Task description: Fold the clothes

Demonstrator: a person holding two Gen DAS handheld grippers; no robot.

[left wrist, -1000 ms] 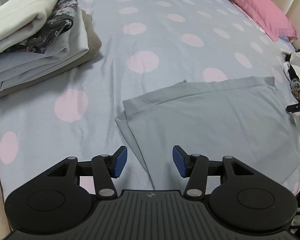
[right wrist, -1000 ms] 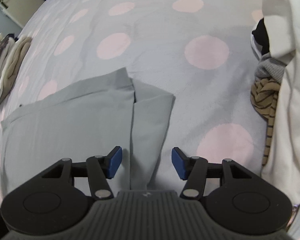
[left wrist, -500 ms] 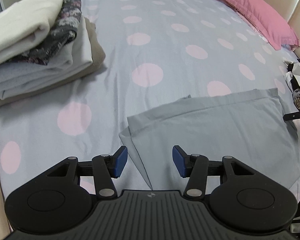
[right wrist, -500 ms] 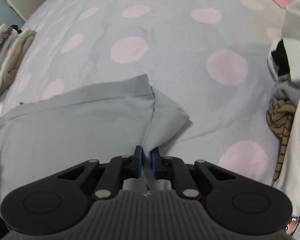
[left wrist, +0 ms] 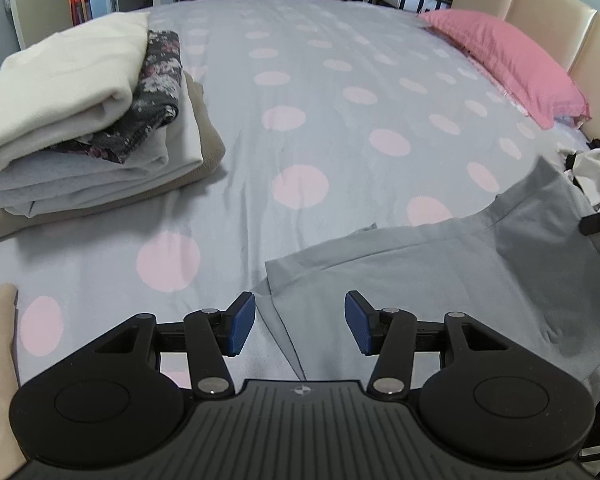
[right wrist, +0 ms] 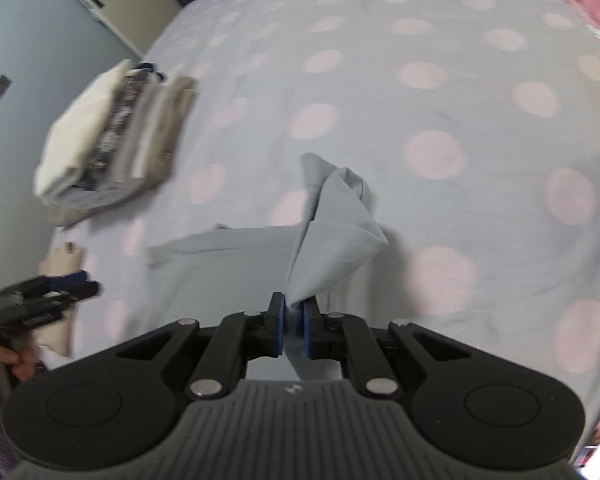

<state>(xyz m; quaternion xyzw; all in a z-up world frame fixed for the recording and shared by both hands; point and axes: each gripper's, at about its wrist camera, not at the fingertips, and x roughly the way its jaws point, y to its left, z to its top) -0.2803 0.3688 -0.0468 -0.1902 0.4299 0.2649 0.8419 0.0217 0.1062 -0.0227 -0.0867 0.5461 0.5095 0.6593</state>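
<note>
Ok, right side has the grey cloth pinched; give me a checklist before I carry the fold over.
1. Right gripper shut on the grey cloth: ok.
2. Lifted end hangs off the bedspread: ok.
3. Left gripper holds the near corner down: not ok, jaws open, nothing between them.
4. Cloth lies flat for a clean crease: not ok, bunched near the right jaws.
5. Folded stack apart from the cloth: ok.
6. Grip depth on the hem: cannot tell.
</note>
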